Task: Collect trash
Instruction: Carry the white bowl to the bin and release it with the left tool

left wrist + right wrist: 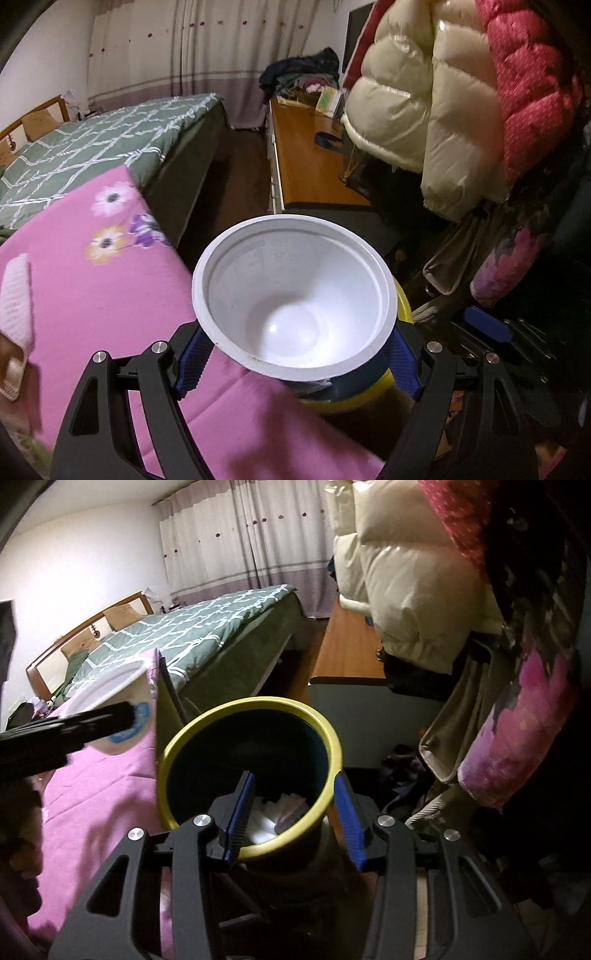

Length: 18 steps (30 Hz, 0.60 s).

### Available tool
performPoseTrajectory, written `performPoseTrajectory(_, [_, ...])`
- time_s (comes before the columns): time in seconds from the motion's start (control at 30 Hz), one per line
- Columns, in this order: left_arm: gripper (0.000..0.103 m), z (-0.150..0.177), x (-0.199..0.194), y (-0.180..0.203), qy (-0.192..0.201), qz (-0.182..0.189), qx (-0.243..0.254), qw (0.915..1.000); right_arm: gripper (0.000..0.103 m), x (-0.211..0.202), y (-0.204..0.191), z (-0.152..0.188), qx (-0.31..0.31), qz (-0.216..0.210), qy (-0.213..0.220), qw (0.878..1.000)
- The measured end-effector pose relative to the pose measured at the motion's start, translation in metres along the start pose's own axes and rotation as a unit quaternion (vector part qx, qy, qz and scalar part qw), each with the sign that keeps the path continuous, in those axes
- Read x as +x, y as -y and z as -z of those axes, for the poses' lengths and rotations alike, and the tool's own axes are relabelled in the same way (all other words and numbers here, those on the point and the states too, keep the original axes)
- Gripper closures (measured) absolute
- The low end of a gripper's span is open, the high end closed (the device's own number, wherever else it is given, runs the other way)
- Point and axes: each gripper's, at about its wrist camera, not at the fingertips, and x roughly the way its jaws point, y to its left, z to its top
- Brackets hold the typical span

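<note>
On my far left lies the pink floral quilt [92,295], spread over the near end of the bed, with the green patterned bedspread [92,147] beyond it. My left tongs [295,363] are clamped on a white plastic cup [291,299], the blue pads [192,363] pressing its sides just under the wide rim; the cup sits upright with its mouth facing me and looks hollow inside. Directly beneath the cup I see the yellow rim of the trash bin [400,299]. From my right wrist view, that same cup [110,690] hangs up at the left, above the quilt and beside the bin, not over its mouth. My right tongs [291,819] stand apart, one pad inside the bin [207,731] and the other outside its wall, straddling the yellow rim; whether they touch it I cannot tell. White crumpled paper [273,816] lies at the bin's bottom. Further right are the wooden counter [314,166] and the cream puffer jacket [417,103]
</note>
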Motion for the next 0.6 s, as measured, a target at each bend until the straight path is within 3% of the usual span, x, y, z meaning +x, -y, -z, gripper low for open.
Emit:
performPoseTrajectory(0.13, [0.023,-0.003,0.026,0.009,-0.014,0.002,0.006,0.9999,0.059,0.002,0.006,0.000,0.006,0.004,-0.002,1.000])
performPoseTrajectory(0.23, [0.011,-0.003,0.028,0.008,-0.008,-0.004,0.002,1.0000,0.059,0.001,0.009,0.002,0.009,0.005,-0.005,1.000])
performPoseTrajectory(0.3, [0.010,-0.004,0.024,0.005,0.000,-0.009,-0.004,1.0000,0.059,0.001,0.006,0.001,0.008,0.004,-0.006,1.000])
performPoseTrajectory(0.6, [0.010,0.017,-0.050,-0.027,0.028,-0.026,-0.031,0.9988,0.058,0.000,-0.018,0.002,-0.007,-0.017,-0.006,1.000])
